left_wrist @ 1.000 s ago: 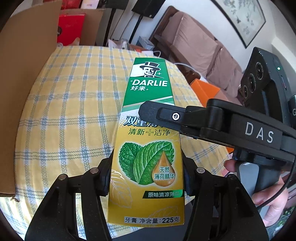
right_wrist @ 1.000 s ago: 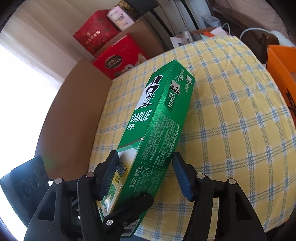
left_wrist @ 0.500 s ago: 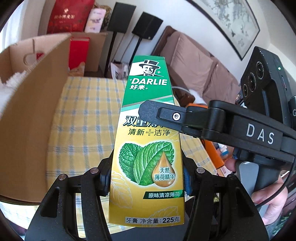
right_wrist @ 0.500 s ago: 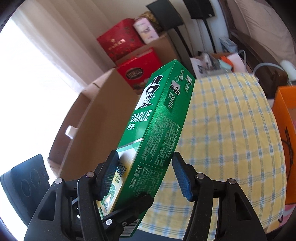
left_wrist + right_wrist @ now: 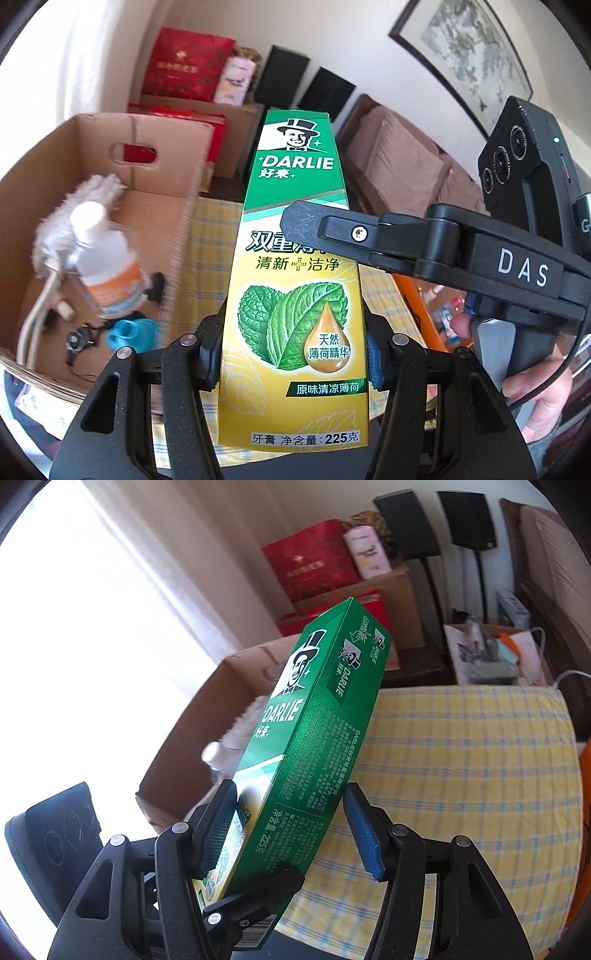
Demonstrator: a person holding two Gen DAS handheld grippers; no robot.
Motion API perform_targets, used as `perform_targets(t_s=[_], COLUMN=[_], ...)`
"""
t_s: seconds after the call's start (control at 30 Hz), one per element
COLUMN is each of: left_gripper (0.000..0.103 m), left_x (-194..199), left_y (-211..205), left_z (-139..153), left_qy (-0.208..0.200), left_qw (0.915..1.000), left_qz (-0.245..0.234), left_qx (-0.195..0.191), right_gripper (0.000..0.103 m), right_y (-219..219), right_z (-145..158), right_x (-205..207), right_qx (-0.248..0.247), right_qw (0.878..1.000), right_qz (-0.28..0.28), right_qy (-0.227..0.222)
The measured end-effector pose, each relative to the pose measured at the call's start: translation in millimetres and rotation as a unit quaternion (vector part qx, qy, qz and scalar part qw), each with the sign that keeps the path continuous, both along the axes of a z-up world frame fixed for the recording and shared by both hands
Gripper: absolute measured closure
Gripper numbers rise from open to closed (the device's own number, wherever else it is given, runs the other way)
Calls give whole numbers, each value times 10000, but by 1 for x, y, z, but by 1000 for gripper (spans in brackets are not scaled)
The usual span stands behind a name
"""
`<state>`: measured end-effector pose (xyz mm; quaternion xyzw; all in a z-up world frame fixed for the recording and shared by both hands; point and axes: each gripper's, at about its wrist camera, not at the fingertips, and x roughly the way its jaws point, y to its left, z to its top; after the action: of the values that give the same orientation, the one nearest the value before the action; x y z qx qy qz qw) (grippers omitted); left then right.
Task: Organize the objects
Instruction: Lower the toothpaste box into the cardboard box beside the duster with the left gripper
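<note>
A green and gold Darlie toothpaste box point(image 5: 295, 280) is held up in the air, long axis pointing away. My left gripper point(image 5: 293, 354) is shut on its lower end. My right gripper point(image 5: 291, 834) straddles the same box point(image 5: 314, 746); its left pad touches the box face, its right blue pad point(image 5: 364, 834) stands apart from the box side. In the left wrist view the right gripper's finger point(image 5: 332, 229) lies across the box front. An open cardboard box point(image 5: 92, 229) stands at the left, below the toothpaste box.
The cardboard box holds a white bottle with an orange label point(image 5: 107, 266), a white fluffy duster point(image 5: 74, 206), a blue item point(image 5: 129, 332) and cords. A table with a yellow checked cloth point(image 5: 461, 760) lies beneath. Red gift boxes point(image 5: 184, 70), speakers and a sofa stand behind.
Both grippers have lifted the toothpaste box up and tilted back; the table has dropped lower in view and the inside of the cardboard box has come into sight at the left.
</note>
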<state>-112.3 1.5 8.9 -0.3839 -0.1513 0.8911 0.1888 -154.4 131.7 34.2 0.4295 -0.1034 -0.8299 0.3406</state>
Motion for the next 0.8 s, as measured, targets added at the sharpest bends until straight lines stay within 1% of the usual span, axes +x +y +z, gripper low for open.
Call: perform_targets(t_s=[0.23, 0.43, 0.67, 0.8], left_gripper=[49, 49, 49, 50], left_x=[-2, -7, -10, -15], left_y=[-53, -97, -138, -156], left_z=[10, 12, 6, 1], left_qy=[58, 1, -76, -114], left_qw=[9994, 9979, 9950, 9927], left_qz=[352, 631, 984, 1172], left_qx=[2, -130, -161, -263], right_gripper=[42, 42, 42, 42], right_y=[-47, -92, -140, -165], right_z=[9, 7, 6, 1], right_x=[-7, -18, -22, -25], right_qx=[-150, -274, -82, 42], right_qw=[9991, 9970, 9951, 9933], right_qz=[382, 680, 972, 1133], right_qy=[-69, -252, -190, -224])
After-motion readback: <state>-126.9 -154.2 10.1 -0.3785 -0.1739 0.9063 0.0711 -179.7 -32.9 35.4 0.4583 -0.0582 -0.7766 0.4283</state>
